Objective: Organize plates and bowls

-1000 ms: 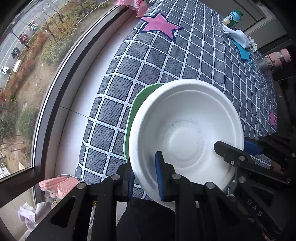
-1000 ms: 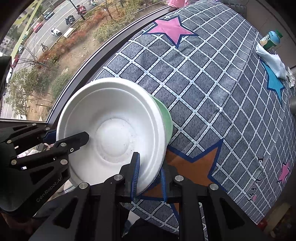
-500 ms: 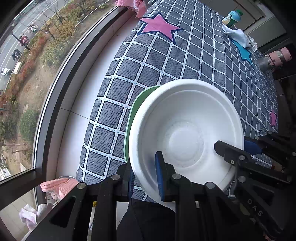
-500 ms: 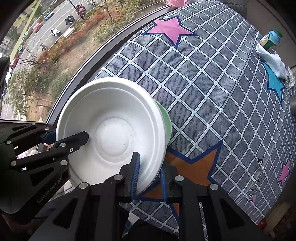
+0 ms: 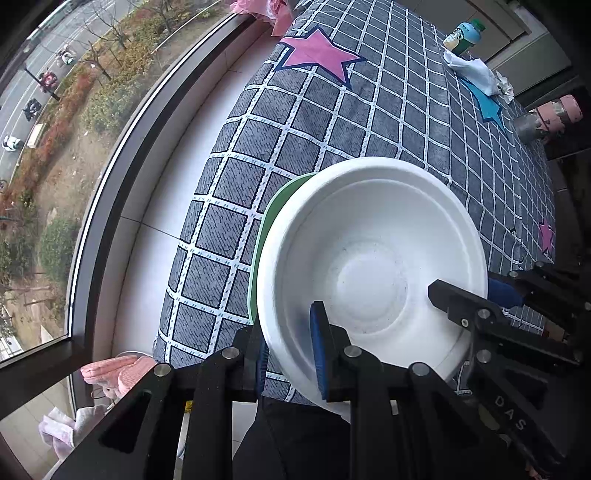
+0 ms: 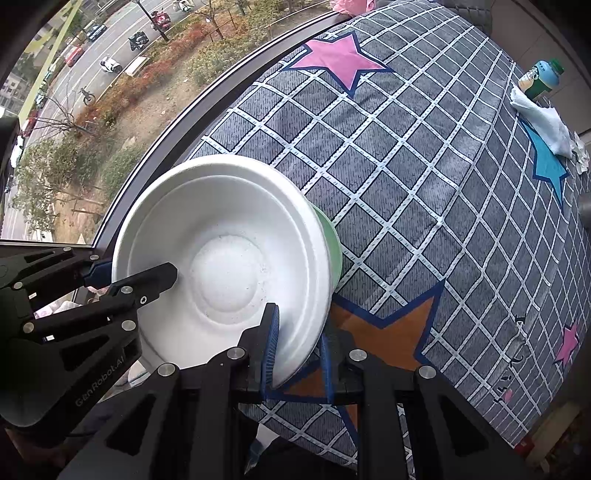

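A white bowl (image 5: 369, 258) is held in the air above the near end of the checked tablecloth (image 5: 332, 122), with a green plate (image 5: 267, 229) right under it. My left gripper (image 5: 291, 354) is shut on the bowl's near-left rim. My right gripper (image 6: 295, 350) is shut on the opposite rim of the same bowl (image 6: 221, 258). The green plate (image 6: 332, 247) shows as a sliver behind the bowl. I cannot tell whether the plate is gripped with the bowl. Each gripper shows in the other's view.
A bottle (image 5: 463, 35) and a white cloth (image 5: 472, 70) lie at the table's far end, with a pink and metal flask (image 5: 543, 118) to the right. A large window (image 5: 74, 110) runs along the left. Pink slippers (image 5: 118, 369) lie on the floor below.
The bowl and plate have hardly moved. Both grippers keep their hold on the rim.
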`<act>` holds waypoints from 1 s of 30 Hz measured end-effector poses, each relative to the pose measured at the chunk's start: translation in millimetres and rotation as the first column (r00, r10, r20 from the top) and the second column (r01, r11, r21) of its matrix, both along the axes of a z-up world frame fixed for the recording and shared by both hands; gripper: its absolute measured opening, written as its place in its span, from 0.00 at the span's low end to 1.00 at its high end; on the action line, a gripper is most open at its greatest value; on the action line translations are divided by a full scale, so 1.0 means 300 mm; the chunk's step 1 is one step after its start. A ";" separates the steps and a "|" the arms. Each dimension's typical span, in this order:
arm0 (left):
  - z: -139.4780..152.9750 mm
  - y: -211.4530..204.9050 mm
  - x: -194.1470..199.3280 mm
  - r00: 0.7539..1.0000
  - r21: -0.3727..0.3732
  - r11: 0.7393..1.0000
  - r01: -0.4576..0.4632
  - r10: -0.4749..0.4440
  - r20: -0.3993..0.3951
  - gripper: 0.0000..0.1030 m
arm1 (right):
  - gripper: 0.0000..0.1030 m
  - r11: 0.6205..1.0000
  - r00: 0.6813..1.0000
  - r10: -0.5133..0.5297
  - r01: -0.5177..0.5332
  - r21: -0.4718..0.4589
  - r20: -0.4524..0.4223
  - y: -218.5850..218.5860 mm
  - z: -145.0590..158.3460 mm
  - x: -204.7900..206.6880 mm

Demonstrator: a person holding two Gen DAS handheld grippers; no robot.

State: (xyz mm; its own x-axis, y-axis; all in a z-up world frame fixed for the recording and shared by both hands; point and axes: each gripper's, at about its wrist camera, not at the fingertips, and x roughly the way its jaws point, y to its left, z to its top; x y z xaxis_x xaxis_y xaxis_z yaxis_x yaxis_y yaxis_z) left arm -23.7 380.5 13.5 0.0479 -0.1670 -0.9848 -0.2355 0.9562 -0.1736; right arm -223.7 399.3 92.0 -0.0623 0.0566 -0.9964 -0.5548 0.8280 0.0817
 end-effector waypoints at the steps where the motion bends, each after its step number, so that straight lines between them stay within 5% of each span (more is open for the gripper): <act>1: 0.000 -0.001 0.000 1.000 0.000 1.000 0.000 0.000 0.000 0.22 | 0.21 1.000 1.000 -0.001 0.001 0.000 0.000 -0.001 0.000 0.002; 6: -0.002 0.000 0.003 1.000 0.013 1.000 -0.001 0.002 -0.008 0.26 | 0.21 1.000 1.000 -0.002 0.002 -0.001 0.000 0.000 0.000 0.004; 8: -0.010 -0.001 0.002 1.000 0.041 0.999 0.000 0.001 -0.020 0.45 | 0.25 1.000 1.000 -0.002 0.002 0.008 -0.003 0.003 0.001 0.003; 10: -0.004 0.008 -0.002 1.000 0.060 0.998 -0.010 0.011 -0.013 0.53 | 0.52 1.000 1.000 0.002 -0.002 0.008 0.016 0.006 0.016 0.003; 12: -0.001 0.018 -0.004 1.000 0.048 0.999 -0.021 0.021 -0.010 0.56 | 0.57 1.000 0.999 -0.007 0.007 0.003 0.045 0.000 0.028 0.006; 17: 0.004 -0.002 -0.009 1.000 0.076 0.997 0.013 -0.012 -0.008 0.59 | 0.57 1.000 0.999 -0.024 0.023 0.006 0.045 -0.012 0.037 0.012; 21: 0.020 -0.012 0.001 0.999 0.090 0.995 0.033 -0.034 0.014 0.78 | 0.57 0.999 0.997 -0.041 0.042 -0.007 0.070 -0.043 0.059 0.025; 30: 0.068 -0.076 0.028 0.993 0.132 0.988 0.080 -0.090 0.073 0.80 | 0.57 0.996 0.994 -0.080 0.083 -0.026 0.078 -0.122 0.079 0.052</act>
State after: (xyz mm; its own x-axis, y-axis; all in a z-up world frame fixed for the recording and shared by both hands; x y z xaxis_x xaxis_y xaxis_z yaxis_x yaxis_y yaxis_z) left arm -15.3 357.8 34.0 0.1171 -0.0459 -0.9921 -0.1429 0.9878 -0.0625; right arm -208.2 362.8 115.7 0.0178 0.0291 -0.9994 -0.4890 0.8721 0.0166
